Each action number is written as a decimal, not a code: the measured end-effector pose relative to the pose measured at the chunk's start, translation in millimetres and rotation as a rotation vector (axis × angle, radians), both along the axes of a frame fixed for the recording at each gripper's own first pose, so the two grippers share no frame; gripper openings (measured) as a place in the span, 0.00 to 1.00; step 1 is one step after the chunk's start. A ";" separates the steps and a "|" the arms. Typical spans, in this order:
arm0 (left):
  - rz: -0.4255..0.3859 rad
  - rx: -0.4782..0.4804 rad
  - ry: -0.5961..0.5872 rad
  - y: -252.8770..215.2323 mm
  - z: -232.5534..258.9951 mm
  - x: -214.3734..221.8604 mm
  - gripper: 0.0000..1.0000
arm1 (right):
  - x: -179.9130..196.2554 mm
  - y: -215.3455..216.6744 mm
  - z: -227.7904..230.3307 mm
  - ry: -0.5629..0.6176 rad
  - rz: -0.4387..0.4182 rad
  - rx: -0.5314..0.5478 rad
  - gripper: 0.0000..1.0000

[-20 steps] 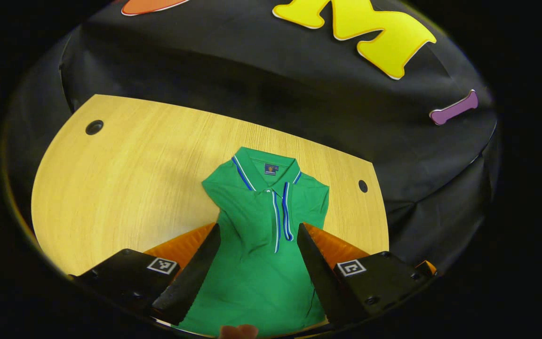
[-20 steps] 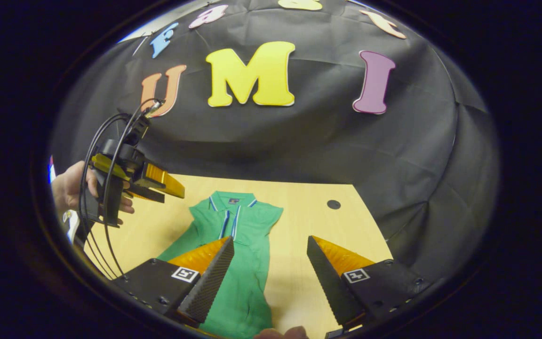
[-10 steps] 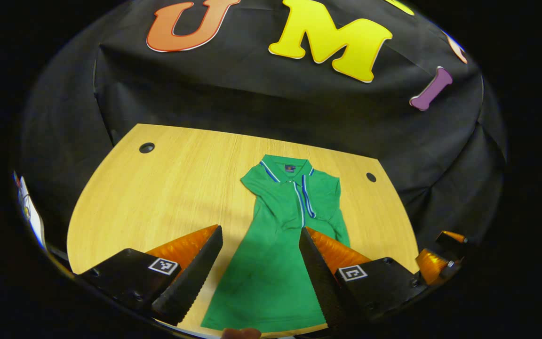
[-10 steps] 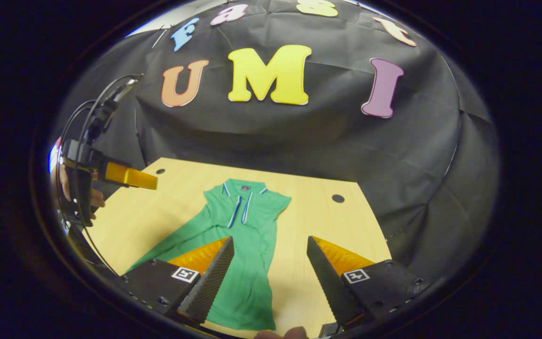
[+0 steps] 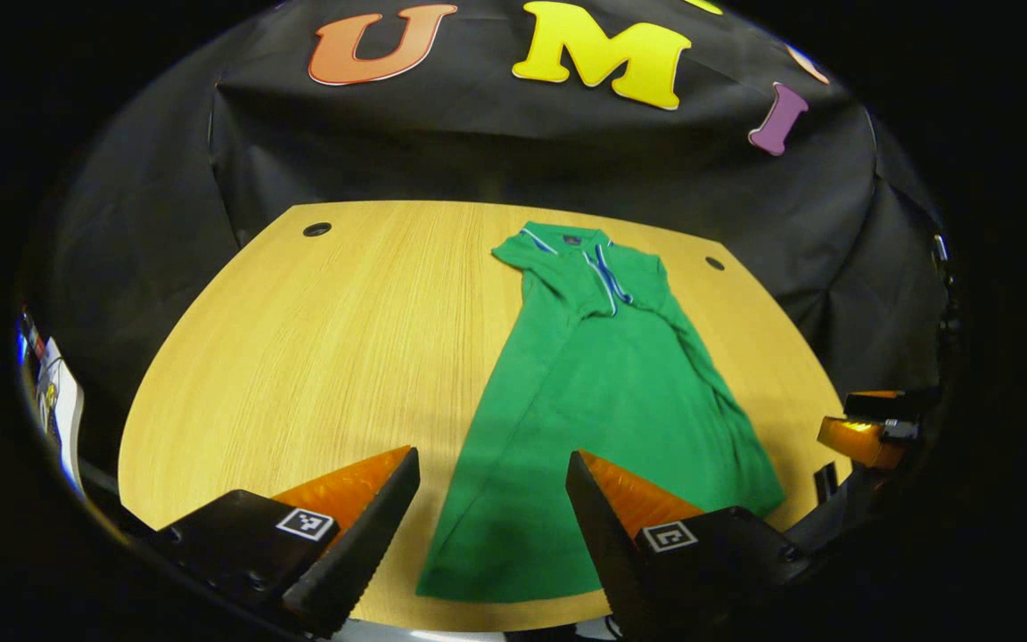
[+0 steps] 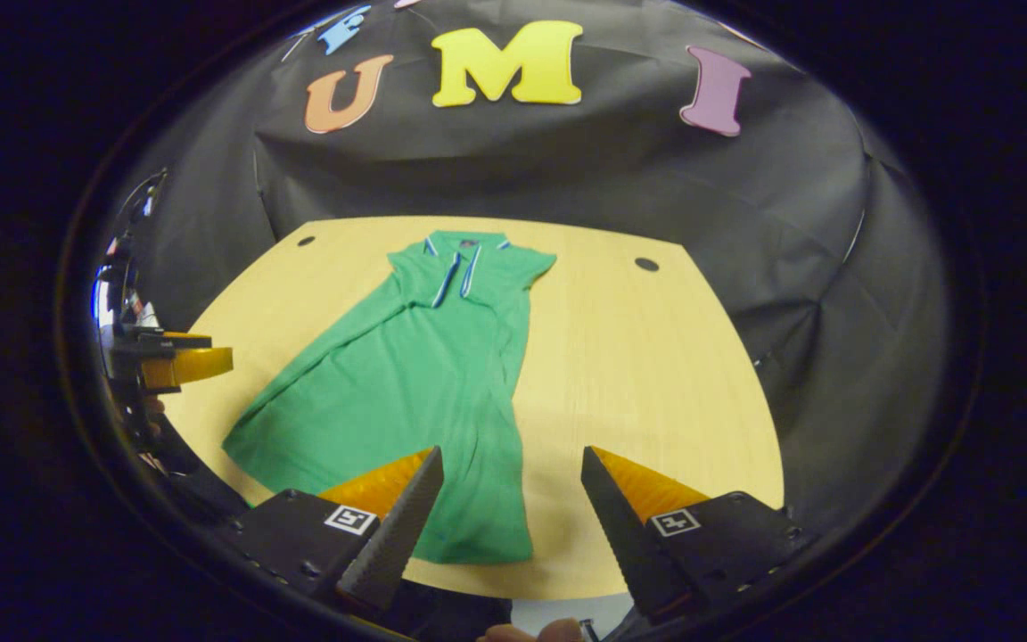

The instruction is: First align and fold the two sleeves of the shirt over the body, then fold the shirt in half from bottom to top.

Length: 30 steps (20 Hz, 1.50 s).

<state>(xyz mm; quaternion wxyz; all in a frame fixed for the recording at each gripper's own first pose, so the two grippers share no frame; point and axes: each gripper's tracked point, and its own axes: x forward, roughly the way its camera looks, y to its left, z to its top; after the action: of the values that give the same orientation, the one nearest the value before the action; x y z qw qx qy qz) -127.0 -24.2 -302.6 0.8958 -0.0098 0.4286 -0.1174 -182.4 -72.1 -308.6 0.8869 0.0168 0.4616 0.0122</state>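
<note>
A green polo shirt (image 5: 607, 374) with blue and white trim lies flat on the wooden table (image 5: 326, 339), collar at the far side, both sleeves folded in over the body. In the right gripper view the same shirt (image 6: 406, 374) spreads toward its hem near the table's front edge. My left gripper (image 5: 491, 526) stands open above the hem, holding nothing. My right gripper (image 6: 509, 522) is open too, over the hem's right corner and bare wood. Each gripper appears at the edge of the other's view, the right gripper (image 5: 870, 432) and the left gripper (image 6: 170, 366).
The table (image 6: 656, 374) has two round cable holes, one (image 5: 316, 229) at the far left and one (image 5: 715, 264) at the far right. Black cloth walls close in the back and sides. Bare wood lies on both sides of the shirt.
Both grippers have pulled back toward the near edge of the table, so the whole shirt down to its hem has come into view. Both stayed open.
</note>
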 end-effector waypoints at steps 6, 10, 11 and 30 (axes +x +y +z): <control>-0.014 0.049 0.155 29.7 -55.8 -60.6 1.00 | -37.9 7.1 -65.3 0.161 0.007 0.004 0.96; -0.001 0.062 0.167 32.6 -61.8 -63.5 1.00 | -46.3 4.4 -86.4 0.217 -0.023 0.015 0.96; -0.003 0.062 0.172 32.9 -63.0 -65.4 1.00 | -46.6 3.7 -90.9 0.230 -0.023 0.009 0.96; -0.046 0.050 0.234 21.3 -63.2 -72.7 0.18 | -42.8 23.6 -102.2 0.277 -0.012 0.102 0.00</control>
<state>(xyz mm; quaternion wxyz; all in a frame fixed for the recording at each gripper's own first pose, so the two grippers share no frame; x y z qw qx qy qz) -199.7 -2.9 -365.8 0.8368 0.0088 0.5329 -0.1254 -225.2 -48.5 -410.8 0.8126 0.0661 0.5783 0.0280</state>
